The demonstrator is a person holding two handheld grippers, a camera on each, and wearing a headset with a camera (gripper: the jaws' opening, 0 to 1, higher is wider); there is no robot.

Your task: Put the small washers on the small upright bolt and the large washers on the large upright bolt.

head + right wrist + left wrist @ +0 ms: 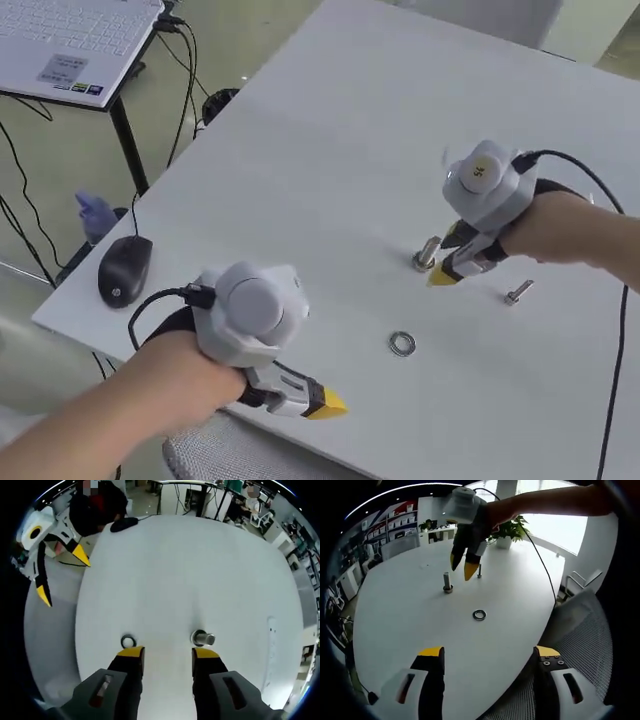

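The large upright bolt stands on the white table, with a washer visible at its base in the right gripper view. My right gripper hovers right beside it, open, nothing between its jaws; in its own view the right gripper sits just short of the bolt and one loose washer. That washer lies flat nearer the front edge. The small bolt stands to the right. My left gripper is at the table's front edge, and the left gripper stands wide open and empty, facing the washer.
A black mouse lies at the table's left corner. A laptop sits on a stand beyond the left edge, with cables hanging. A mesh chair is under the front edge. The table's far half is bare.
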